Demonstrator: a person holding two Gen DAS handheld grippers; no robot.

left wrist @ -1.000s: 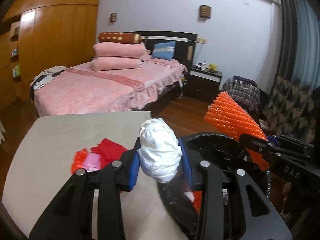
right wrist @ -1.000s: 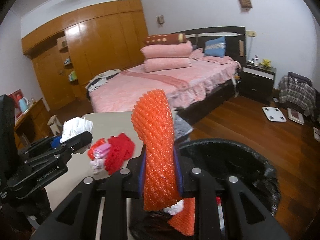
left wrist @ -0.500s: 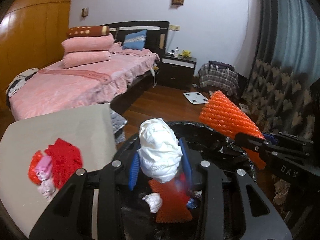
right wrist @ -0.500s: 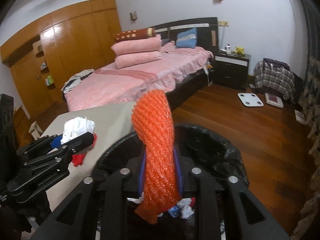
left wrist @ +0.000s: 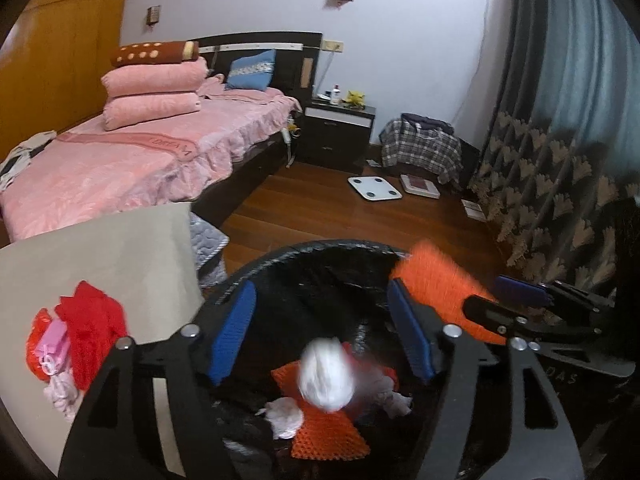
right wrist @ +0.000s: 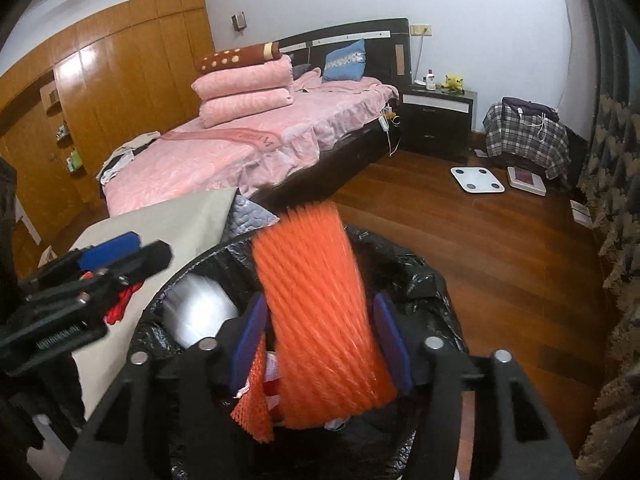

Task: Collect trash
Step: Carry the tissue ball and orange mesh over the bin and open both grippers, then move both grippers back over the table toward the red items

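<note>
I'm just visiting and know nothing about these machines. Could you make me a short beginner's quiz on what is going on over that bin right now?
1. True or false: the left gripper is clamped on the white paper wad.
2. The orange foam net sits between the right gripper pads, over the: A) bed B) black-lined bin C) floor
3. Fill in: the red and pink scraps lie on the ____.

Key: 1 false, both grippers have just been opening. 2 B. 3 table.
</note>
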